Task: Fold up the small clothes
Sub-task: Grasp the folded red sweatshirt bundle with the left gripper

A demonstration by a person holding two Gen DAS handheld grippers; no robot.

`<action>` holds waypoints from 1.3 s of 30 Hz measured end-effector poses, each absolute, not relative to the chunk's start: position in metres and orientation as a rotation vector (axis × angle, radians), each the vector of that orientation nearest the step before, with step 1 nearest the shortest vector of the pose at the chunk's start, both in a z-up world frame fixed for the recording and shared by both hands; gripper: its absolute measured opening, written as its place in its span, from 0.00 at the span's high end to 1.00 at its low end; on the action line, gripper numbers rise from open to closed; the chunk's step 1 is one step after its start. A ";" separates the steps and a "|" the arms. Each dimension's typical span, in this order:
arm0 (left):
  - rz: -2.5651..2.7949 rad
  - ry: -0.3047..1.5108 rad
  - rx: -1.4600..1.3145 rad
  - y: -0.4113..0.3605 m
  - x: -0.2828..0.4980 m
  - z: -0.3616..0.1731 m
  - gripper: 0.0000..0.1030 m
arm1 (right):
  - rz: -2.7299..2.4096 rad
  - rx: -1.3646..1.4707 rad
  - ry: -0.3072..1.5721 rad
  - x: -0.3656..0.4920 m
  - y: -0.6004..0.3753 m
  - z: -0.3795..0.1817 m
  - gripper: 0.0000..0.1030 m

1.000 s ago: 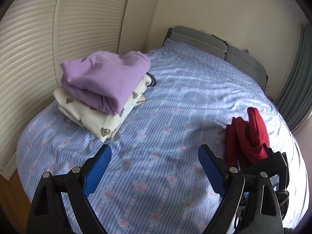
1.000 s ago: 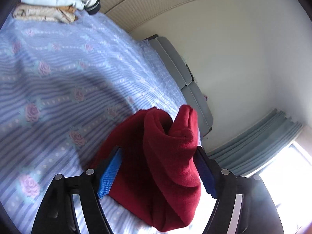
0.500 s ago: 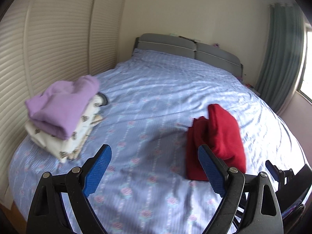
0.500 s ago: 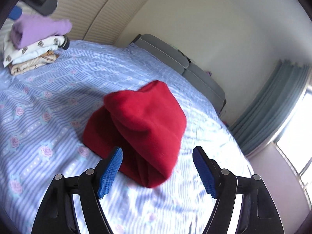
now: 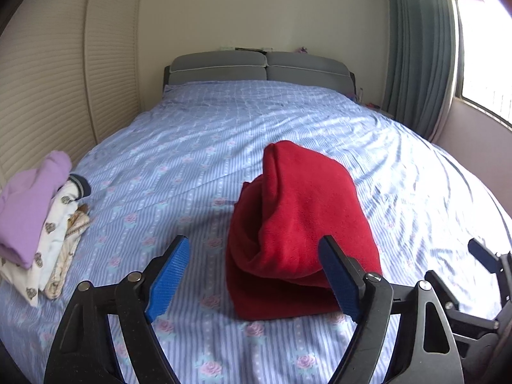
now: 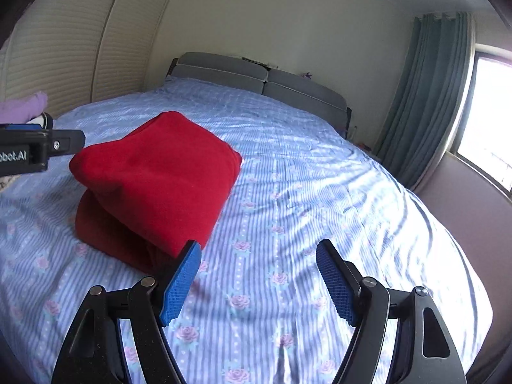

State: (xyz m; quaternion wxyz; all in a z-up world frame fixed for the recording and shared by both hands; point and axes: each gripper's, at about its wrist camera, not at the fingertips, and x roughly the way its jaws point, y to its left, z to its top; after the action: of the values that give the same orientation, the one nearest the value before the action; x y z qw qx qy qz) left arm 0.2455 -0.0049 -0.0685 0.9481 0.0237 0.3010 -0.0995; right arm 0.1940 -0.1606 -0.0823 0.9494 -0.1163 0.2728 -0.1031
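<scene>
A folded red garment (image 5: 297, 224) lies on the blue flowered bed sheet (image 5: 198, 166); it also shows in the right wrist view (image 6: 160, 179). My left gripper (image 5: 259, 275) is open and empty, just in front of the garment, its right pad overlapping the garment's near edge in view. My right gripper (image 6: 259, 283) is open and empty, over bare sheet to the right of the garment. The right gripper also shows at the left wrist view's right edge (image 5: 480, 272).
A stack of folded clothes, lilac on top (image 5: 32, 211), sits at the bed's left side by the slatted wardrobe doors (image 5: 48, 80). A grey headboard (image 5: 256, 67) stands at the far end. Curtain (image 5: 419, 48) and window are on the right.
The right gripper has let go of the red garment and drawn back to its right. The garment now lies folded on the sheet. The left gripper has swung right to face it.
</scene>
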 end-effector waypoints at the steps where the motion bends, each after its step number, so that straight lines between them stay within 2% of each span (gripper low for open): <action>1: -0.207 0.614 0.064 -0.009 0.250 -0.071 0.28 | -0.208 -0.227 0.557 0.195 -0.163 -0.084 0.28; 6: -0.230 0.630 0.115 -0.023 0.275 -0.080 0.35 | -0.202 -0.194 0.568 0.197 -0.176 -0.091 0.28; 8: -0.235 0.664 0.121 -0.025 0.287 -0.087 0.42 | -0.202 -0.179 0.577 0.200 -0.181 -0.095 0.28; 12: -0.274 0.744 0.091 -0.022 0.298 -0.108 0.76 | -0.202 -0.143 0.597 0.205 -0.189 -0.102 0.28; 18: -0.259 0.742 0.021 -0.008 0.290 -0.122 0.78 | -0.116 -0.042 0.618 0.212 -0.200 -0.118 0.28; 28: -0.279 0.776 -0.044 0.001 0.306 -0.114 0.78 | 0.018 0.069 0.683 0.253 -0.176 -0.148 0.28; 39: -0.274 0.782 -0.046 0.002 0.307 -0.124 0.77 | 0.074 0.009 0.679 0.257 -0.163 -0.148 0.30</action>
State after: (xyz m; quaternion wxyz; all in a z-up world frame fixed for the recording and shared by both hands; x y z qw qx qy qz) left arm 0.3066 0.0024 -0.1236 0.9151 -0.0224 0.3799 -0.1332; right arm 0.2574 -0.1626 -0.1482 0.9422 0.0042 0.3331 0.0363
